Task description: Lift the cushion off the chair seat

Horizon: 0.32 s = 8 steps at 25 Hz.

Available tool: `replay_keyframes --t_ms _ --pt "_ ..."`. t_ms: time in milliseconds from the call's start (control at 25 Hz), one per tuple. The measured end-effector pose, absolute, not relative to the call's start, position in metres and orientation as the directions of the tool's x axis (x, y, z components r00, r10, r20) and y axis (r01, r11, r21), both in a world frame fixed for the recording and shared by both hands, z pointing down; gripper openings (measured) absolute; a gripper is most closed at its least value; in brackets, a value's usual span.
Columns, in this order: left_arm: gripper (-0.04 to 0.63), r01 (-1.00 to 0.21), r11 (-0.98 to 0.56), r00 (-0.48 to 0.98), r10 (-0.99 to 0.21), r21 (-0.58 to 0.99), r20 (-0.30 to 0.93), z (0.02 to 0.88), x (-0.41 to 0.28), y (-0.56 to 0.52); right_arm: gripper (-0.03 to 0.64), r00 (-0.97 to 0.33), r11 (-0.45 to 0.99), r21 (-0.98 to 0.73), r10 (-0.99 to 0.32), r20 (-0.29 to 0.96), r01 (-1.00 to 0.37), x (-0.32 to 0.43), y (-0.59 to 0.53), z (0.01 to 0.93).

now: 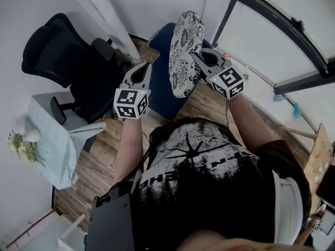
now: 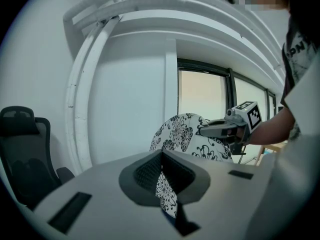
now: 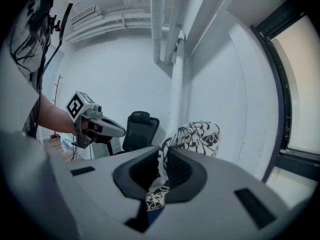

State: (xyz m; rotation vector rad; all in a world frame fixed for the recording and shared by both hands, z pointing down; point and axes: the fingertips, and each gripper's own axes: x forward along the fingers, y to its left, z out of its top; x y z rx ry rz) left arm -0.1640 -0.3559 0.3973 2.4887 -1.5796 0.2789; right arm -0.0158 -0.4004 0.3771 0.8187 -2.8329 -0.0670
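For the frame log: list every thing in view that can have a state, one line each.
cushion: tipped up on edge over the seat, pinched at two sides
left tool: shut on the cushion's edge
right tool: shut on the cushion's edge
blue chair: seat largely uncovered
black office chair: unoccupied

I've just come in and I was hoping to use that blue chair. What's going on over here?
A person holds a claw in each hand and grips the floral cushion by its edge with both. The left claw and the right claw are shut on the fabric. The cushion stands on edge in the air over the blue chair, apparently clear of its seat. A black office chair stands beside it.
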Motion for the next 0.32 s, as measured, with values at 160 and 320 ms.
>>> replay_keyframes --t_ms 160,320 --pt "0.012 -0.903 -0.425 0.425 -0.87 0.056 0.251 0.3982 -0.1619 -0.356 0.029 -0.821 0.84 0.102 -0.542 0.179 -0.532 -0.0133 -0.4005 0.3781" --pt "0.012 -0.903 -0.425 0.426 -0.871 0.061 0.246 0.3972 -0.1633 -0.3562 0.03 -0.817 0.838 0.111 -0.545 0.189 -0.534 -0.0132 -0.3989 0.3794"
